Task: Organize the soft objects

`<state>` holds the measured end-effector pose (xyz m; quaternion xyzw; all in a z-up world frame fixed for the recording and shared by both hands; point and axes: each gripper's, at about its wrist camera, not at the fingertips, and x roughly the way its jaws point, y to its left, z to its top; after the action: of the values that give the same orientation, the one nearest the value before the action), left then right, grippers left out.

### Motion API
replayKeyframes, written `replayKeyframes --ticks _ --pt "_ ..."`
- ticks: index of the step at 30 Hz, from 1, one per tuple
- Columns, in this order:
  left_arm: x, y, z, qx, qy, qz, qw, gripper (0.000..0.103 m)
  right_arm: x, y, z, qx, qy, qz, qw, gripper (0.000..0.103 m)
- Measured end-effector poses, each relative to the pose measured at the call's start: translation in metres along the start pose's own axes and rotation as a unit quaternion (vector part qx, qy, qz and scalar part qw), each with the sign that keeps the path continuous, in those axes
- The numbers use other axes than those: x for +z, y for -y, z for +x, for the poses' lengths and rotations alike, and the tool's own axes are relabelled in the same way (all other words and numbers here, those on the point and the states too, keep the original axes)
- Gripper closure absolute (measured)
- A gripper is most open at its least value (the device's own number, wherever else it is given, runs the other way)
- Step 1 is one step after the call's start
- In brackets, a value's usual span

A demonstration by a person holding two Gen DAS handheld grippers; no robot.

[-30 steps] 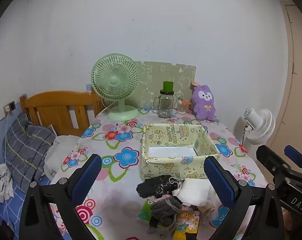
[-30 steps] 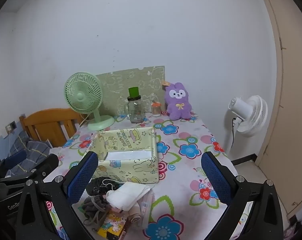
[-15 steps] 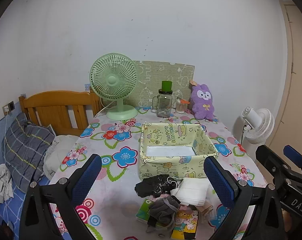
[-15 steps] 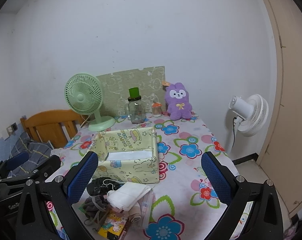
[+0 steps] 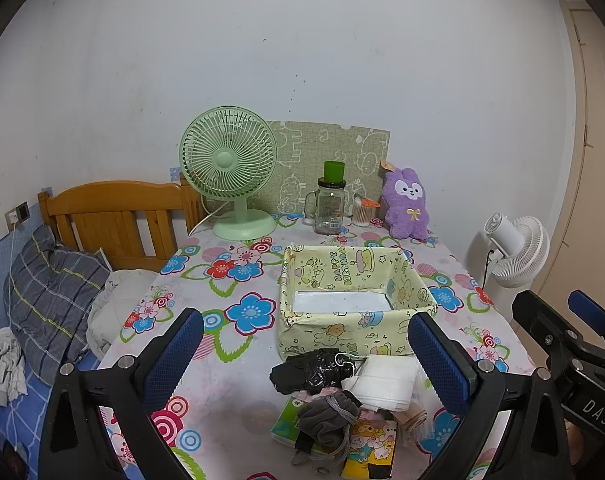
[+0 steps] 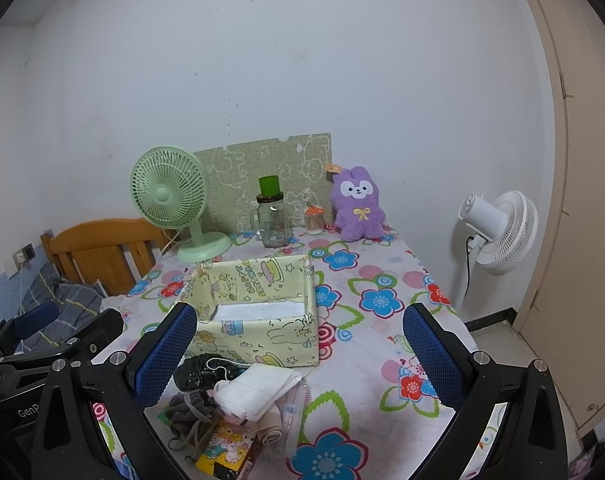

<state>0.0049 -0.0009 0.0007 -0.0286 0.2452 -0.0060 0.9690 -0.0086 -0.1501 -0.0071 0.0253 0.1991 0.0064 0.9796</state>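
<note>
I have the worktop [image 5: 238, 392] under both cameras, with the box [image 5: 354, 304] at its middle, open-topped and holding nothing but its white base. Just before the box lies the pile [image 5: 342, 392]: black bag, white cloth [image 6: 258, 390], grey pouch, packets beneath. My left hand-held gripper [image 5: 302, 360] hangs wide above it, empty; the right hand-held gripper [image 6: 300, 350] is likewise wide and empty. I judge the cloth the best first pick: it lies on top. I would come straight down, pinch its fold only, and lift clear of the pouch's cord.
</note>
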Motion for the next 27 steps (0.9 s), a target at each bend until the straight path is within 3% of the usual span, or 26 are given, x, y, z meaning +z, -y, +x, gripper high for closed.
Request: replayKeyframes --ticks 27 --pt "-0.0001 -0.0007 -0.0007 0.001 0.000 0.002 1.0000 0.001 0.0007 0.0024 -0.0009 -0.005 -0.002 0.004 1.000 0.000"
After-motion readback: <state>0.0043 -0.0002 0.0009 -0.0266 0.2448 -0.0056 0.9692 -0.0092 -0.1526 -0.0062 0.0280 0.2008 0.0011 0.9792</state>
